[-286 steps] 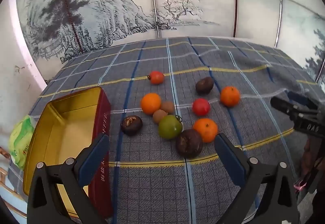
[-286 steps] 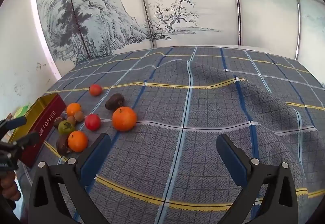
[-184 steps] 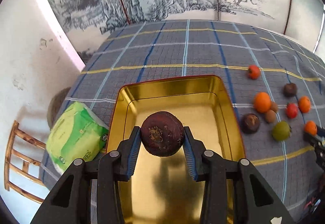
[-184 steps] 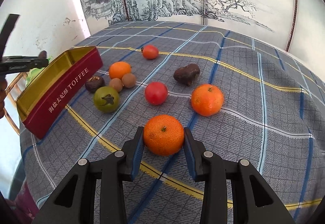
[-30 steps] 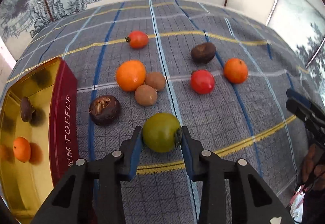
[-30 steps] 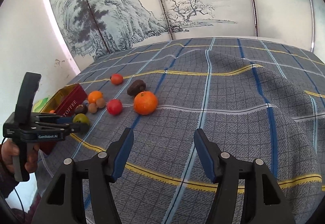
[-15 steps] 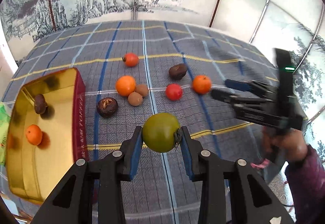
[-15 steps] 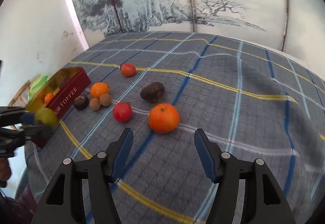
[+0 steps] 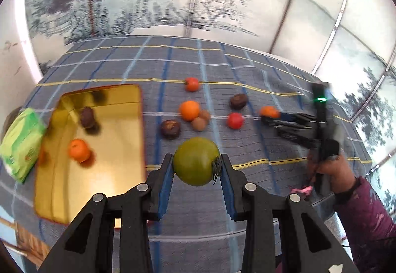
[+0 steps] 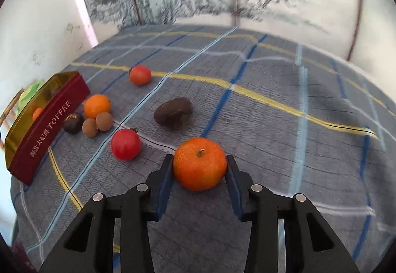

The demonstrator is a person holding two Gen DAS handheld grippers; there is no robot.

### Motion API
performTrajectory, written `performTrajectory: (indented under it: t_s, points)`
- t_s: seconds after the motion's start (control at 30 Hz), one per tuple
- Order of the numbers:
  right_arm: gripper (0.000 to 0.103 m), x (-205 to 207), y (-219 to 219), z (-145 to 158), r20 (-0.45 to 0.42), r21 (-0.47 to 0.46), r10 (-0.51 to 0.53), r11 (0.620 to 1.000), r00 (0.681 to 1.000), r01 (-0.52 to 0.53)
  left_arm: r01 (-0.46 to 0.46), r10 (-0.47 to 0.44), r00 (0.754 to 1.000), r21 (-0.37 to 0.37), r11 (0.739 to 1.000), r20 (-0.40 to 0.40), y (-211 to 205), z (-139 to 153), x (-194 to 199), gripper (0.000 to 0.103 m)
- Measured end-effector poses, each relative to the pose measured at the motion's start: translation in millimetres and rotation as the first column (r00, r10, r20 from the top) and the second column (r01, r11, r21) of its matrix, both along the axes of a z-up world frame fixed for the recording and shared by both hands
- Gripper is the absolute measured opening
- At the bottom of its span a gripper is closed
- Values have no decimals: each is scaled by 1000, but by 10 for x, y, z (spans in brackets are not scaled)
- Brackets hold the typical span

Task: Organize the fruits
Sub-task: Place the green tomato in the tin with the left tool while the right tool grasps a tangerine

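left gripper (image 9: 196,169) clamped the green tomato (image 9: 196,161), aloft beside the gold tin (image 9: 118,149) | right gripper (image 10: 199,169) flanked the tangerine (image 10: 199,163) on the tabletop (contact unclear) | advice: carry level, lower inside, clear of 2 fruits, then release

The tablecloth (image 10: 272,124) is grey-blue plaid with yellow, blue and white lines. The tin (image 10: 47,124) is dark red outside with white "TOFFEE" lettering, gold inside. A green tomato (image 9: 196,161) sits between blue pads (image 9: 166,181); a mandarin (image 10: 199,164) is bright orange, a tomato (image 10: 125,144) red.
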State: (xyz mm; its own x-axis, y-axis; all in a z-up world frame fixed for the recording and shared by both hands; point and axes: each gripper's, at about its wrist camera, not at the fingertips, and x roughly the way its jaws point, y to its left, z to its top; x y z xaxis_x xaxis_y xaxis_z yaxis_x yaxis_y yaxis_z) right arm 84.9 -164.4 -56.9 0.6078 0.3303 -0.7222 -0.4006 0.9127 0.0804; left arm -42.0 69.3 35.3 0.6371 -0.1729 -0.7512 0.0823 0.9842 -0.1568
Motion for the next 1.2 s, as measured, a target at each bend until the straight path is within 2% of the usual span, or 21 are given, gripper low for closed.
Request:
performTrajectory:
  t_s: [0.1,0.23,0.43,0.67,0.83,1.03,1.2]
  points:
    - [42,-82,-203,52,31,16,-90,996,995,90,-55,55,998,38,998,0,250,-22,-71,32]
    - [42,-38,-513,25,-10,53,-195,979,981,195,-140,141,990,76,987,-12,631,-114,-115,32]
    - [42,-15,-577,-3,-31,60,-218,974,975,220,-211,217,975,107,972,-43,987,-307,-73,32]
    - [42,-4,-587,-34,-43,57,-227,972,973,229,-189,194,979,88,978,-54,994,-376,107,32]
    - [42,2,-558,-40,-41,43,-231,972,972,232,-159,165,986,129,979,-36,927,-338,513,32]
    - [42,7,-575,-48,-47,49,-245,968,969,247,-149,160,983,123,981,-86,911,-379,1050,32]
    - [42,4,-583,-53,-49,45,-246,968,968,248,-140,158,983,167,976,-99,869,-454,1332,33]
